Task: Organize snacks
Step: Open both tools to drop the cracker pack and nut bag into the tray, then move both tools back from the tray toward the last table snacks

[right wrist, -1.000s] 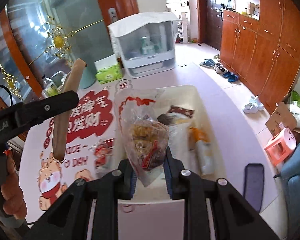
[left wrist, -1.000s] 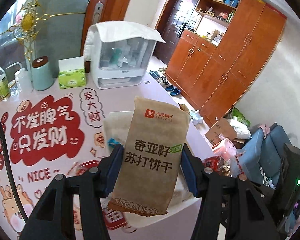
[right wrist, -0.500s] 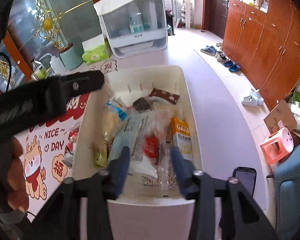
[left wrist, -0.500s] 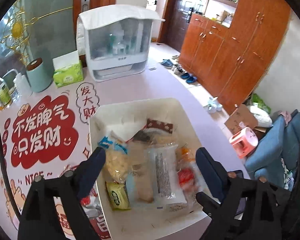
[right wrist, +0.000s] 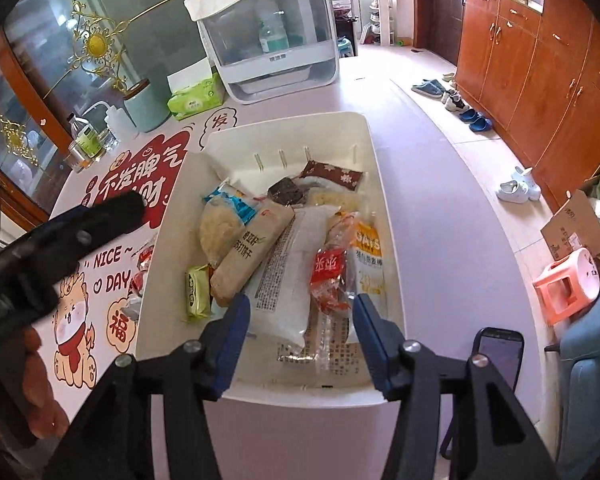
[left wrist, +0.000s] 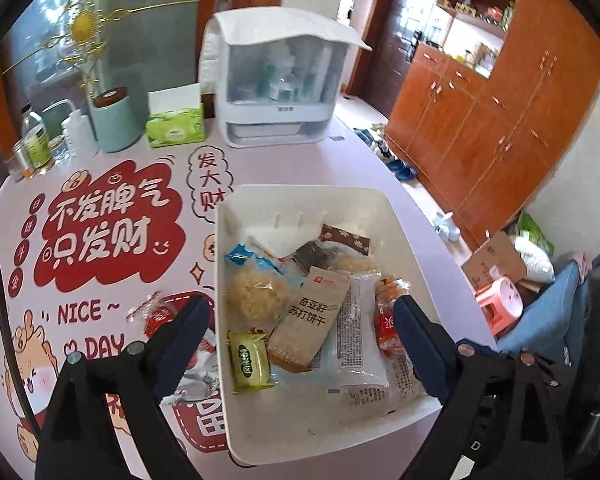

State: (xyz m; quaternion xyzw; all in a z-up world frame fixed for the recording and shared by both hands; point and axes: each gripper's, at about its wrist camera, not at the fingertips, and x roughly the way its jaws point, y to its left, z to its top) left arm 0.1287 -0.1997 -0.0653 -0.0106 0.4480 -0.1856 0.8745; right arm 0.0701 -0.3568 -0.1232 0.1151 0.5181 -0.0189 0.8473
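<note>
Mostly done, judging by the load. The white bin (left wrist: 300,200) sits near the right edge of the table (left wrist: 340,160) and holds the bulk of the snacks: brown cracker pack (left wrist: 310,316) on top in the middle, green candy (left wrist: 249,362) at its near-left, puffed rice cake (left wrist: 256,294) to the left, clear printed pouch (left wrist: 360,328), red-label bag (right wrist: 328,272), oats packet (right wrist: 368,256), dark brownie (right wrist: 286,192) and a maroon wrapper (right wrist: 332,174) at the far end.

Left gripper (left wrist: 300,340): jaws wide, nothing held, hovering over the bin's near-left side. Right gripper (right wrist: 300,332): jaws also wide and empty, above the near end of the bin.

Left to do: a few loose wrapped snacks (left wrist: 160,314) lie on the table just beside the bin's left wall, red and silver wrappers, partly hidden by the left jaw. Count unclear. Those likely go in next.
</note>
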